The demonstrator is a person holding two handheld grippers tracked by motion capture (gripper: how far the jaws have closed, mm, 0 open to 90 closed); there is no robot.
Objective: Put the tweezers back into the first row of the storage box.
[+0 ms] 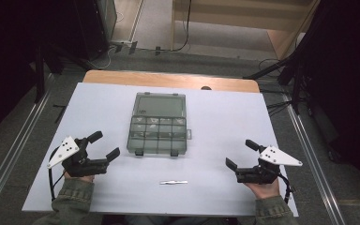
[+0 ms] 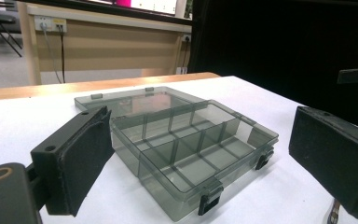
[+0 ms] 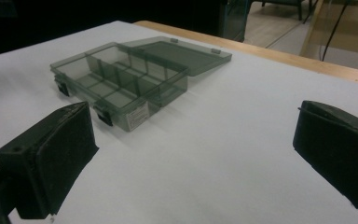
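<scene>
Small silver metal rod (image 1: 173, 182) lies on the white worktop (image 1: 225, 126) at 6 o'clock of the open smoky-grey plastic compartment box (image 1: 158, 134), long axis 9-to-3. It sits between the left gripper (image 1: 104, 146) and right gripper (image 1: 240, 153), roughly equidistant; both fingers wide apart, holding nothing.

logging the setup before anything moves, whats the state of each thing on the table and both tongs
organizer box: open, lid laid flat behind it, compartments look empty
latches: undone, hanging at the front wall
small metal tool: lying flat on the white sheet, untouched, between the hands
left tongs: open, holding nothing, resting near the box's left side
right tongs: open, holding nothing, apart from the box
</scene>
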